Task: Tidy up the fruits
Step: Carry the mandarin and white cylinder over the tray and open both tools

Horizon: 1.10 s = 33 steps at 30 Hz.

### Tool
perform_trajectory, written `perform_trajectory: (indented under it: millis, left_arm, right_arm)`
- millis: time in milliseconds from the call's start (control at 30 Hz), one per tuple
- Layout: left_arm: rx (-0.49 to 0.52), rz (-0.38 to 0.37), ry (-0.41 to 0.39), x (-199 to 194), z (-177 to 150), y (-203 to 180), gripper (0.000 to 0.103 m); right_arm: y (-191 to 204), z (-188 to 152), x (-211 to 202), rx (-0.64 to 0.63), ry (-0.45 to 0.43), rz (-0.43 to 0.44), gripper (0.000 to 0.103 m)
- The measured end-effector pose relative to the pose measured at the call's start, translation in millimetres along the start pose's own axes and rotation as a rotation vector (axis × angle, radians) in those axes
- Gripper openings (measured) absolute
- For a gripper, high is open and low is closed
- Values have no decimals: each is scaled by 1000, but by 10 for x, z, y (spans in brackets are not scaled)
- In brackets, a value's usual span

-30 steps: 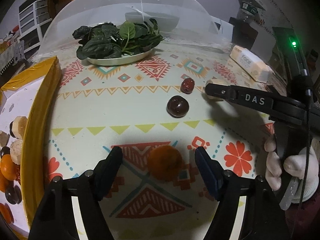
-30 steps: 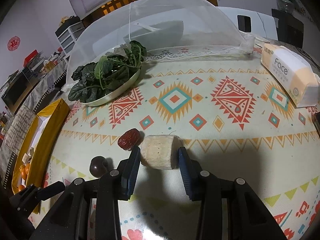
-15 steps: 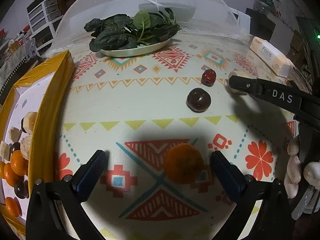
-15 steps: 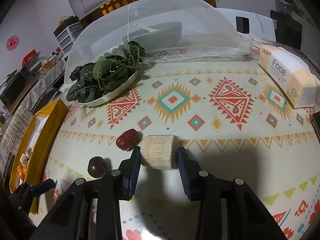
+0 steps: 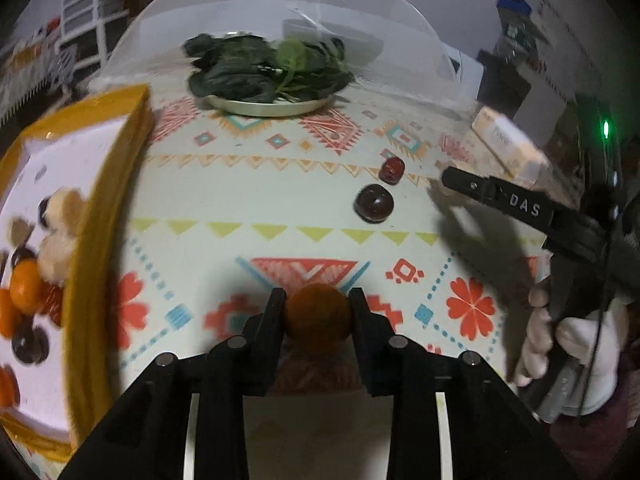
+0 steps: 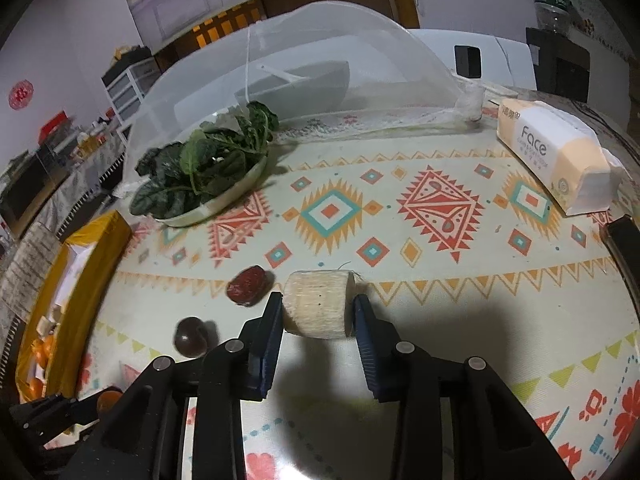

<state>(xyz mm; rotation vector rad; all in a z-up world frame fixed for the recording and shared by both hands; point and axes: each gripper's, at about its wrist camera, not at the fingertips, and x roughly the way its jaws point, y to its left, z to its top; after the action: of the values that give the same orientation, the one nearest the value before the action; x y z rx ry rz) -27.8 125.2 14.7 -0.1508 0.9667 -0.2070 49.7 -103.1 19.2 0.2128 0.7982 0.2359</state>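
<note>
Meanwhile the left gripper (image 5: pixel 318 308) clamped the orange (image 5: pixel 318 312), yellow tray (image 5: pixel 108 208) edge close leftward, while the right gripper (image 6: pixel 316 312) pinched the pale chunk (image 6: pixel 316 304), open tablecloth (image 6: pixel 460 312) rightward.

Our left gripper (image 5: pixel 318 316) low over table, both fingers pressed against orange fruit (image 5: pixel 317 317), clamped on it. Our right gripper (image 6: pixel 316 314) level, fingers straddling pale cut chunk (image 6: pixel 316 306): left pad touching, right pad just beside, contact unclear. Our gloved right hand (image 5: pixel 560 344) wrapped round right gripper's handle, seen from left wrist.
</note>
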Motion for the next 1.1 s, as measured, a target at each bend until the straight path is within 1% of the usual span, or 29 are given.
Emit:
perform_trajectory:
  millis: [67,167,233,267,367,433,533,667,800,900,967,1100]
  left_arm:
    - [-30,-11,-28,-197,-20,147,31]
    - [-82,-14,-91,-557,-7,439,31]
    - [-113,0,-130,-747,7,619,31]
    - [-137,18,-158,-878,6,762,31]
    - [-197,50,-205,-1096,-18,1096,31]
    - [-235,82,-224,-1197,-51,1323,31]
    - [-284,123,-232,-1272,-130,1633,31]
    - [-329,153,-217,-1245,-213,1953,31]
    - [-361,180,-213,-1231,-270,2184,31]
    - [-395,184,-226,-1266,-308,2315,37]
    - [-403,193,-237,-1312,-339,2352,55]
    - [-388,213,-258,-1384,-354,2323,58]
  right_arm:
    - [57,3,-114,7,-16,19,37]
    - [272,9,-320,13,-25,95,37]
    - [542,34,-448,-33,-35,122,37]
    - [715,47,-508,-61,-38,143,37]
    - [1226,54,-587,-129,-23,220,38]
    - [1602,27,-549,-171,6,276,38]
    - [2058,-66,-424,-220,51,335,38]
    - [2600,-238,-130,-275,131,372,38]
    - [2889,-367,150,-301,184,376,38]
    - [3018,-449,292,-312,208,376,38]
    - [3079,-453,371,-317,209,374,38]
    - [3192,-405,511,-318,210,372,38]
